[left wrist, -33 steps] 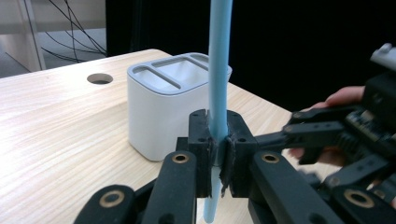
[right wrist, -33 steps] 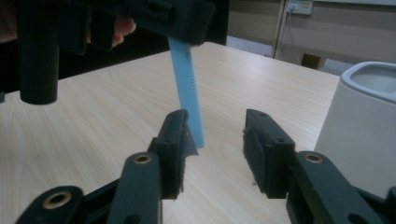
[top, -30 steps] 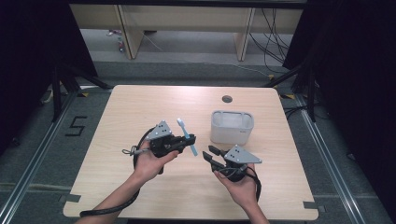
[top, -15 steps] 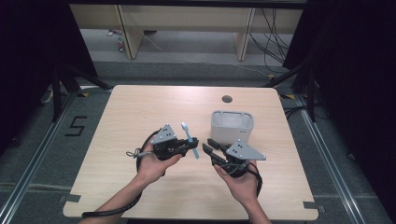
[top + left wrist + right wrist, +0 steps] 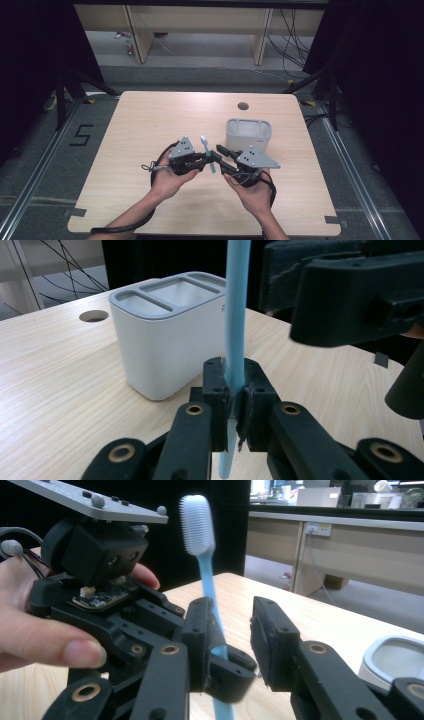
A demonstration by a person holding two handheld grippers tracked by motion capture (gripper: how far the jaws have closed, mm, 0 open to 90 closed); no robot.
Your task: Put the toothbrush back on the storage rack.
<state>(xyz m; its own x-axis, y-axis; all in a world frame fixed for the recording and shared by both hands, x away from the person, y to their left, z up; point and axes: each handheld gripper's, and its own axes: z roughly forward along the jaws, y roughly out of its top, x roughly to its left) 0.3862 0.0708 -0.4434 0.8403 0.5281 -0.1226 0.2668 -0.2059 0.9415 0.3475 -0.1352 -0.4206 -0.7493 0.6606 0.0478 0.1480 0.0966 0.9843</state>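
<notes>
Clamped tight in the left gripper (image 5: pixel 204 161): a blue toothbrush (image 5: pixel 208 154), held upright, bristles at 12 o'clock, handle end at 6. At its 3 o'clock, the right gripper (image 5: pixel 223 158), part open with jaws just closing and then easing back a little, the handle between them: left pad against it, right pad clear. Compared with 1 second ago: both grippers drawn closer together, brush turned from a tilt to upright, right gripper raised slightly. Both hands palm-up beneath their tools, forearms entering from 6 o'clock. White holder (image 5: pixel 248 134) at 1 o'clock on the table (image 5: pixel 150 120). On the floor at 9 o'clock, a taped "5" (image 5: pixel 82 135).
</notes>
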